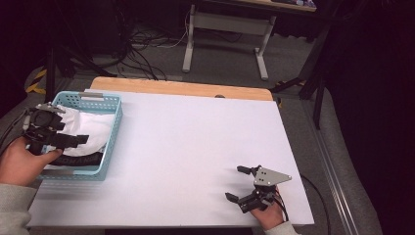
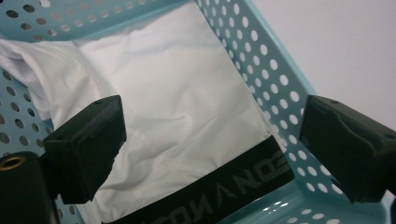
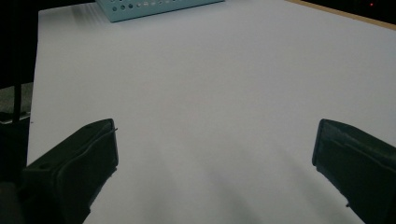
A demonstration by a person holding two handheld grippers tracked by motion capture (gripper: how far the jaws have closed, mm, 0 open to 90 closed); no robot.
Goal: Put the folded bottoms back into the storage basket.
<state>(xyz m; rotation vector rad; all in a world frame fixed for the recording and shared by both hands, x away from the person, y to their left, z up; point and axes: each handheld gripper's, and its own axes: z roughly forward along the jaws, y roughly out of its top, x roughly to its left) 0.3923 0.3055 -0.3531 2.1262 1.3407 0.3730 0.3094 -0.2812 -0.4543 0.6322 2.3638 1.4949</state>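
One white garment with a black lettered waistband (image 2: 177,121) lies in the one light-blue perforated basket (image 1: 113,128) at the worktop's (image 1: 195,142) left edge, the left tongs (image 1: 73,141) wide open above it, holding nothing, the right tongs (image 1: 237,183) likewise gaping and empty over bare worktop.

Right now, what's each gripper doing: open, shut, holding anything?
Left gripper: open, holding nothing, above the white garment in the blue basket.
Right gripper: open, holding nothing, over the table.
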